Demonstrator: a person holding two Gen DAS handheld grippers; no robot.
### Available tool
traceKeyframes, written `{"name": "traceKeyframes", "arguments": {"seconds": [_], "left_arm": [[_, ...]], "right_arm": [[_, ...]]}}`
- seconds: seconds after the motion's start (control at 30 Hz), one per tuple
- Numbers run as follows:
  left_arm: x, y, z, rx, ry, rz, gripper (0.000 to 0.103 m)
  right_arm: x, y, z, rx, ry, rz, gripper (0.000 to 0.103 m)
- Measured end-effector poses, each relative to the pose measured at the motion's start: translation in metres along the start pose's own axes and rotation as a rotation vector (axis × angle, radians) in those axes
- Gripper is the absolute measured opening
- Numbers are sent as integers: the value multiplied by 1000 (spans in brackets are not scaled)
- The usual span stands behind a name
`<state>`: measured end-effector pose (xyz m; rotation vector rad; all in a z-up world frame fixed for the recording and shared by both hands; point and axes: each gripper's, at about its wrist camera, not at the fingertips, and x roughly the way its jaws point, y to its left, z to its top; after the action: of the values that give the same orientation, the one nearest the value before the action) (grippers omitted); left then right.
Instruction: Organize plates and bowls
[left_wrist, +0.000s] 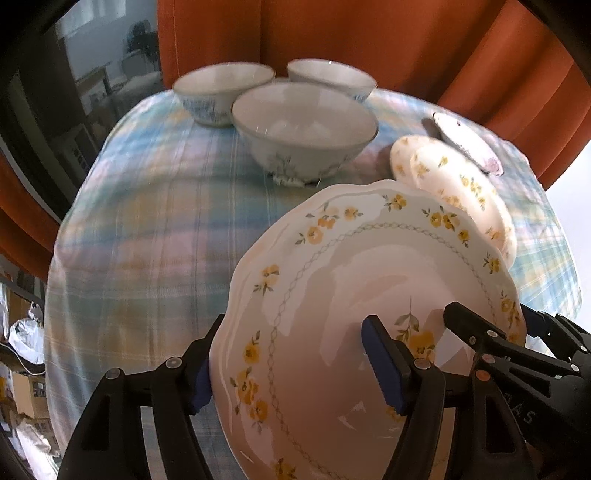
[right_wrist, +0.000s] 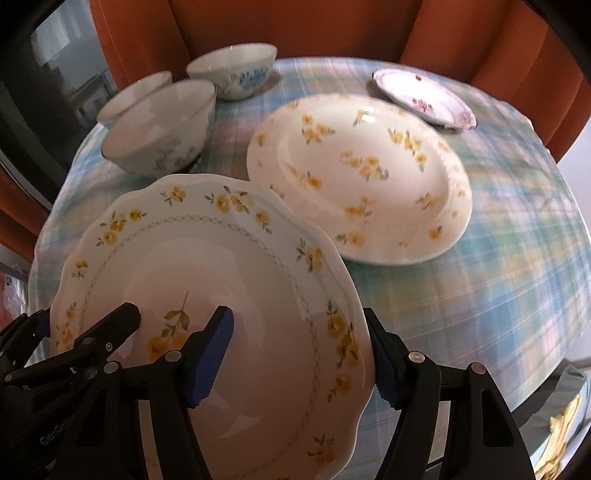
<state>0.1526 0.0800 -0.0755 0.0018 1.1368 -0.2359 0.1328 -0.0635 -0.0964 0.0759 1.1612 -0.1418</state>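
Both grippers hold one white scalloped plate with yellow flowers tilted above the table. My left gripper is shut on its left rim. My right gripper is shut on its right rim. The right gripper's finger also shows in the left wrist view. A second yellow-flowered plate lies on the checked tablecloth just beyond it. A small pink-flowered plate lies farther back right. Three white bowls with blue patterns stand grouped at the back left.
The round table has a blue and yellow checked cloth. Orange curtains hang right behind it. A dark window or screen is at the left. Boxes and bags sit on the floor at the lower left.
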Motion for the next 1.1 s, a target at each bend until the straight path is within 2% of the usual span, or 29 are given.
{"name": "traceKeyframes", "arguments": {"seconds": [0.27,0.43,1.1], "left_arm": [[-7,-24,4,5,-66,17,72],[-7,-48,4,-11,-66,25,72],[23,-199,10,-7,-55,15,73]], "right_arm": [[-13,-19,11,4,-55,19,72],[-14,-44,10,-5,-68,40,72],[-21,-203,20,9,-78,51,72]]}}
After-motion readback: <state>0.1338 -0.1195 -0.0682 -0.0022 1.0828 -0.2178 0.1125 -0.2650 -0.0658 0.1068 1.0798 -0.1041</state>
